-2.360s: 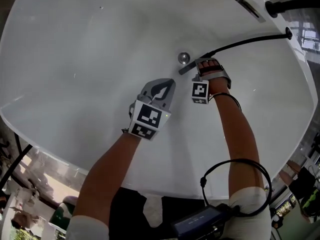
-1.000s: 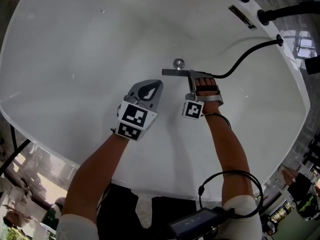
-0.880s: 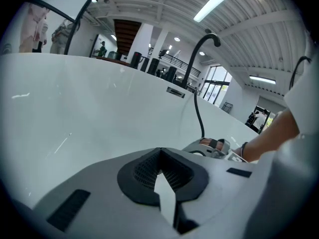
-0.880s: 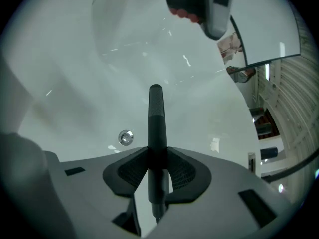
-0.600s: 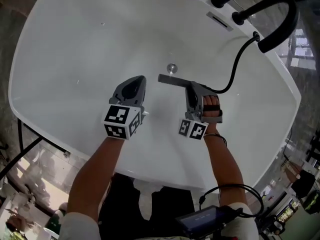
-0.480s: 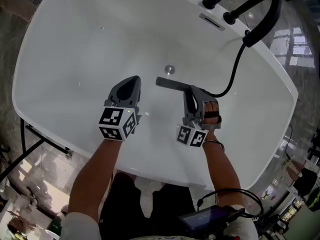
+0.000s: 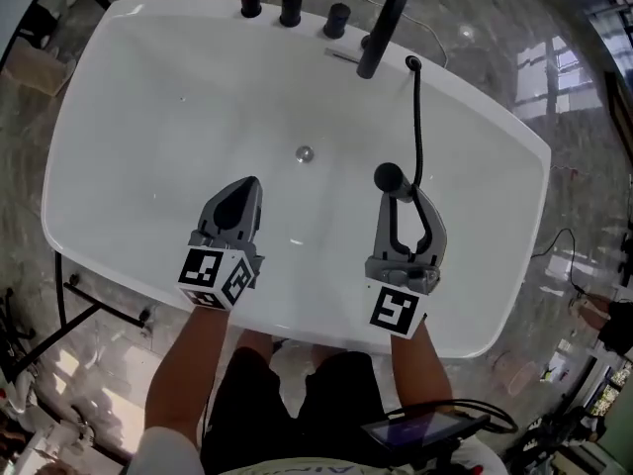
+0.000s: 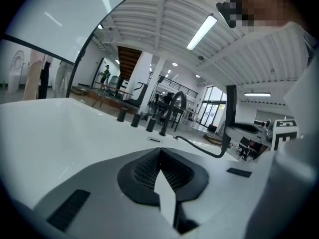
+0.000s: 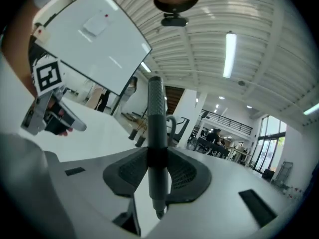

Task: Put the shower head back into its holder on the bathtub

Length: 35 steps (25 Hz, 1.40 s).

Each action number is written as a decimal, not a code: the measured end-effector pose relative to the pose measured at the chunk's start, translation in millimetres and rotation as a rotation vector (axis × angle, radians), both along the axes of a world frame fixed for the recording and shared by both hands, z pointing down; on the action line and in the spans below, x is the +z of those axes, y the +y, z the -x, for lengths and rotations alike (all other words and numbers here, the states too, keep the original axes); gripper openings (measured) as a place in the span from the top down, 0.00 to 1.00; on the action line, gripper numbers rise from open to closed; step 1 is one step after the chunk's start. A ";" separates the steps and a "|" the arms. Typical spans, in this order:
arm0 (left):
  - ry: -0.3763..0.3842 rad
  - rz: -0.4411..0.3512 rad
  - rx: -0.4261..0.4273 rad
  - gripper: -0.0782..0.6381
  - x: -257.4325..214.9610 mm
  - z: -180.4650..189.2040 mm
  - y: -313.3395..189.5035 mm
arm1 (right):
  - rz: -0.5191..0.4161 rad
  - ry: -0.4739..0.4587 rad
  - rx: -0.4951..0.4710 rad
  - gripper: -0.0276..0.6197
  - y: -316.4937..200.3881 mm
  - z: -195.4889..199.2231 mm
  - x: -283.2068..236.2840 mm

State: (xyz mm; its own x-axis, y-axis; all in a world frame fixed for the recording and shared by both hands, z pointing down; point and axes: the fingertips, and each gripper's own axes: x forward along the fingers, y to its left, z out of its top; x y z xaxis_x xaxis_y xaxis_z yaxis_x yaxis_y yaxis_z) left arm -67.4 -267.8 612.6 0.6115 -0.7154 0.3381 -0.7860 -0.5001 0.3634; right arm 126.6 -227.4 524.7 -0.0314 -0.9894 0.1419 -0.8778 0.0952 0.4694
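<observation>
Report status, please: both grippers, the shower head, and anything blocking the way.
Left gripper empty, jaws shut. Right gripper shut on shower head, held upright over bathtub. Hose runs toward faucet; nothing in the way.

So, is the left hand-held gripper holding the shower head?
No, the jaws of the left hand-held gripper meet with nothing between them.

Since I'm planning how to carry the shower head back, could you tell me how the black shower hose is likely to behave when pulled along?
The shower hose is probably floppy: it runs in a loose curve from the bathtub rim to the shower head. It may tug on that slim, smooth-looking head clamped in the right gripper, so twisting seems possible.
</observation>
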 end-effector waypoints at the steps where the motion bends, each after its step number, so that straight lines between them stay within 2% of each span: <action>1: 0.008 -0.011 0.015 0.87 -12.2 -11.3 4.4 | -0.029 -0.052 0.018 0.77 4.3 -9.3 -18.6; 3: 0.025 -0.031 0.044 0.87 -35.8 -34.3 11.6 | -0.092 -0.114 0.027 0.77 9.7 -24.4 -53.7; 8: 0.065 -0.102 0.146 0.87 -90.4 -86.8 15.8 | -0.204 -0.175 0.029 0.77 8.0 -53.6 -116.8; 14: 0.062 -0.158 0.225 0.87 -147.2 -118.2 24.3 | -0.288 -0.232 0.024 0.77 7.5 -76.2 -189.4; 18: 0.061 -0.193 0.235 0.87 -182.0 -132.0 22.4 | -0.338 -0.258 0.008 0.77 -4.7 -88.2 -228.9; 26: 0.064 -0.269 0.250 0.87 -240.6 -155.9 8.1 | -0.377 -0.259 -0.059 0.77 -45.3 -101.7 -276.0; 30: 0.061 -0.264 0.239 0.87 -241.3 -159.2 -3.1 | -0.386 -0.293 -0.078 0.77 -76.4 -109.9 -277.8; 35: 0.044 -0.277 0.227 0.87 -234.0 -162.3 -9.9 | -0.405 -0.292 -0.087 0.77 -111.7 -118.1 -275.3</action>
